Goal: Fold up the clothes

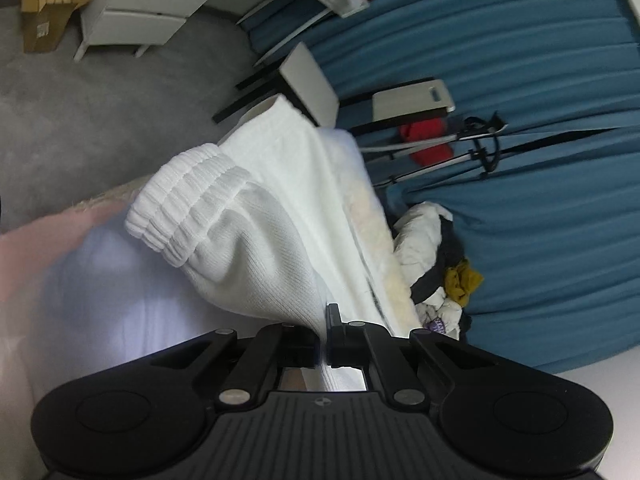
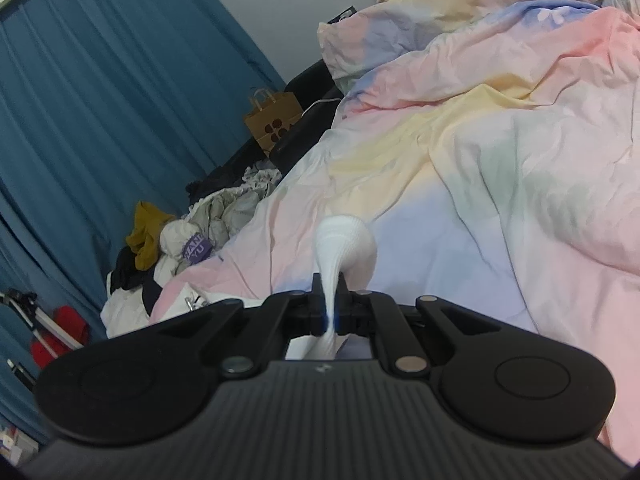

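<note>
A white ribbed sock point(image 1: 248, 224) fills the middle of the left wrist view, its gathered cuff at the upper left. My left gripper point(image 1: 324, 340) is shut on the sock's fabric, which is pinched between the black fingers and runs up and away from them. In the right wrist view a rounded end of a white sock point(image 2: 346, 246) bulges above my right gripper point(image 2: 330, 304), which is shut on it, with more white fabric hanging below the fingers. Both sock ends are held above a pastel bedspread point(image 2: 500, 184). Whether it is one sock or a pair I cannot tell.
A heap of loose clothes point(image 2: 176, 248) lies at the bed's edge by a blue curtain point(image 2: 100, 100), with a brown paper bag point(image 2: 272, 120) behind. A tripod and red item point(image 1: 428, 140), small tables point(image 1: 312, 80), a white dresser point(image 1: 144, 12) and grey carpet point(image 1: 80, 112) show leftward.
</note>
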Motion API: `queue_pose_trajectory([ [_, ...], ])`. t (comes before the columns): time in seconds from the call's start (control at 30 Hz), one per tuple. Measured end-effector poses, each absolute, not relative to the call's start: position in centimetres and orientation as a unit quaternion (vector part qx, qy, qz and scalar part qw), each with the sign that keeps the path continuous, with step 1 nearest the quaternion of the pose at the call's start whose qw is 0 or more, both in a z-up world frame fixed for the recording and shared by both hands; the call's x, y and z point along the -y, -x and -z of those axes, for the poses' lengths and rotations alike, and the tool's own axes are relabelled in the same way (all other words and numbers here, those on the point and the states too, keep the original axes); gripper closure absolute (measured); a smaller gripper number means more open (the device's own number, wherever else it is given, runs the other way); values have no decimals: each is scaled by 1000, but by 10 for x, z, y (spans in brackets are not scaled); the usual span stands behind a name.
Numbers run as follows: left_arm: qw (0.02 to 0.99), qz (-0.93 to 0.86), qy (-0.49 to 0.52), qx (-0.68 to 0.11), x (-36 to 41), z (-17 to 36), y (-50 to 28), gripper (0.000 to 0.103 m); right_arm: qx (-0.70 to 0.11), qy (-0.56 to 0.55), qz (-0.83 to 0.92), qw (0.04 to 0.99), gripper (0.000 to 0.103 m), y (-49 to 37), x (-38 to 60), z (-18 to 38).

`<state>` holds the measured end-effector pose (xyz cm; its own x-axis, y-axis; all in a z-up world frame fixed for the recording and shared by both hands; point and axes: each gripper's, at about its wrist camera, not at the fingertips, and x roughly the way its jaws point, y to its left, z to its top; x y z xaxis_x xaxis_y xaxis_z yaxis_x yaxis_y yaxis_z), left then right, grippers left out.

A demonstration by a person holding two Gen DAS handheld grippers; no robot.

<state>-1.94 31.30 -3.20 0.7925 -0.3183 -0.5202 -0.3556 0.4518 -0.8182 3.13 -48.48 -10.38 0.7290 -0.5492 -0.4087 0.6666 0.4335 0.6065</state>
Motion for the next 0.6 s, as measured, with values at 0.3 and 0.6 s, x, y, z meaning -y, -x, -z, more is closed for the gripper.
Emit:
queue_pose_trajectory([
  [0.3, 808, -14, 494, -321, -315, 12, 21, 101, -69, -368, 355, 857, 97, -30, 482, 96],
  [0.6, 808, -30, 494, -320, -317, -6, -29, 100, -80, -297, 355, 883, 97, -70, 473, 76],
])
